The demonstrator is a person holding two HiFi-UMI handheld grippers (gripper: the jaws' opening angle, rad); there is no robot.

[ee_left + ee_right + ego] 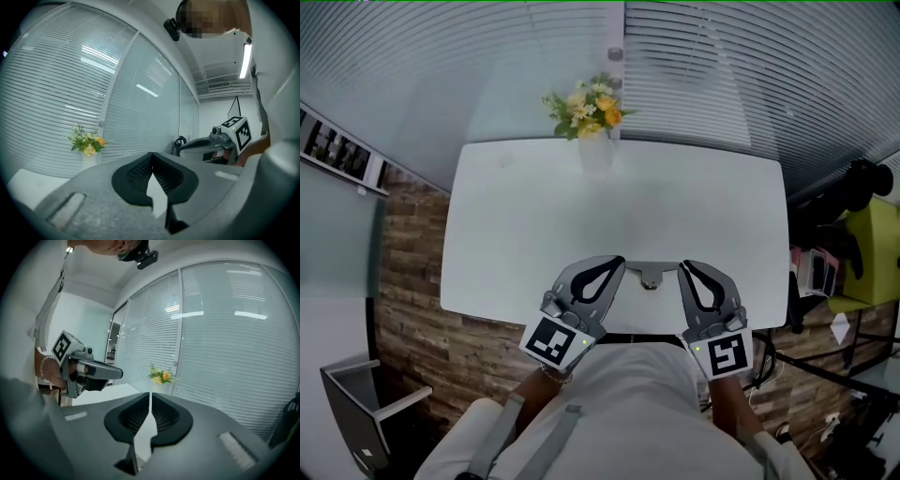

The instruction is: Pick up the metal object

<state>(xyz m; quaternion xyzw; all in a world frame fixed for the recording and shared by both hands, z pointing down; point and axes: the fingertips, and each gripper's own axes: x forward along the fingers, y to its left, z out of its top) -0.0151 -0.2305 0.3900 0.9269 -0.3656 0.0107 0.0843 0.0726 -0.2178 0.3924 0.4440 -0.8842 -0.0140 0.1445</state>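
Note:
A small metal object (652, 274) with a thin crossbar lies on the white table (525, 234) near its front edge. It sits between the tips of my two grippers. Just left of it is my left gripper (621, 262), and its jaws (151, 155) meet at the tips with nothing between them. My right gripper (682, 265) is just right of the object. A narrow slit shows between its pads (150, 394), and they hold nothing. Whether either tip touches the object I cannot tell. Neither gripper view shows the object.
A vase of yellow and orange flowers (593, 141) stands at the table's far edge, before glass walls with blinds. Wood-patterned floor and a grey bin (356, 412) lie to the left. Dark gear and a yellow-green seat (872, 253) crowd the right.

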